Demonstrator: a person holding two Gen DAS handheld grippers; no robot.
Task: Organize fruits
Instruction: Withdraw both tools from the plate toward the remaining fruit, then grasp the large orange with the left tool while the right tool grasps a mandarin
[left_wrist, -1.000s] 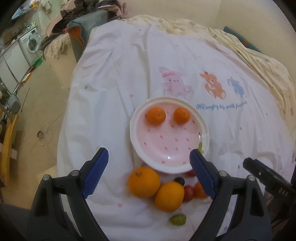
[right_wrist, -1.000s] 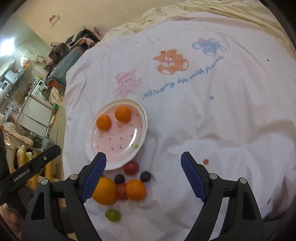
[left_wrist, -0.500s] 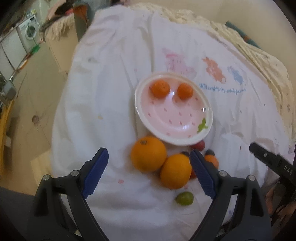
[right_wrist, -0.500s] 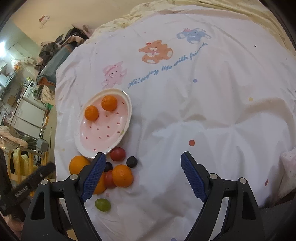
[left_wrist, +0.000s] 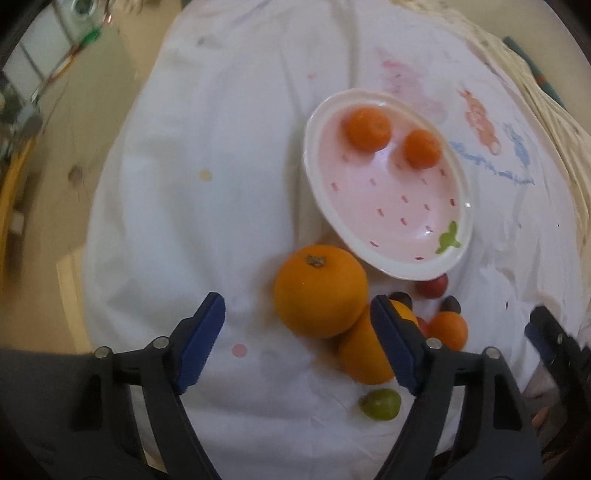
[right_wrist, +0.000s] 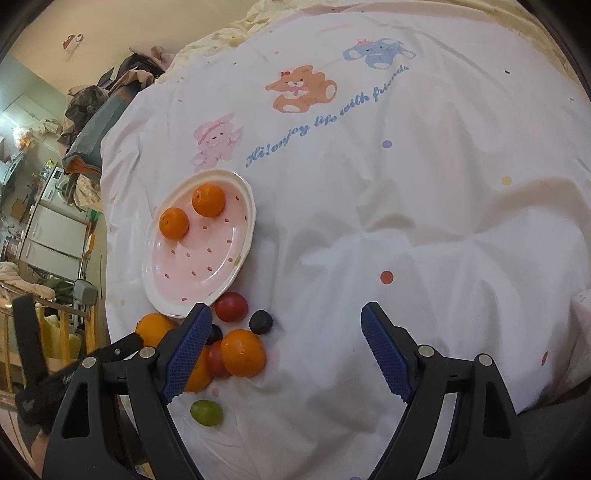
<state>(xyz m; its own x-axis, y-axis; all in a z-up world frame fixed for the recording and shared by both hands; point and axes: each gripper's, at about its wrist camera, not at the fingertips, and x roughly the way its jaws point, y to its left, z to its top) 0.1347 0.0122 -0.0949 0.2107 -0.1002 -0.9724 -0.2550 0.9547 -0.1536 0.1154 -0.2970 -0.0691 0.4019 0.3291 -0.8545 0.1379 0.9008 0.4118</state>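
2nd orange (left_wrist: 360, 354) — half behind tool.

The plate (left_wrist: 466, 206) looks glazed and glossy — a highlight sits near its rim. The sheet (right_wrist: 424, 206) is matt, creased cloth. The orange (left_wrist: 319, 291) has dimpled skin; the grape (right_wrist: 206, 413) is smooth.

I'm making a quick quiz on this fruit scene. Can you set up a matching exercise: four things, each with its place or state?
Things:
1. two small oranges
2. green grape
3. big orange
4. right hand-held gripper

Places or states:
A. on the sheet, just outside the plate's near rim
B. open, with nothing between its jaws
C. in the pink plate
D. alone on the sheet, nearest the cameras

Pairs: 1-C, 2-D, 3-A, 4-B
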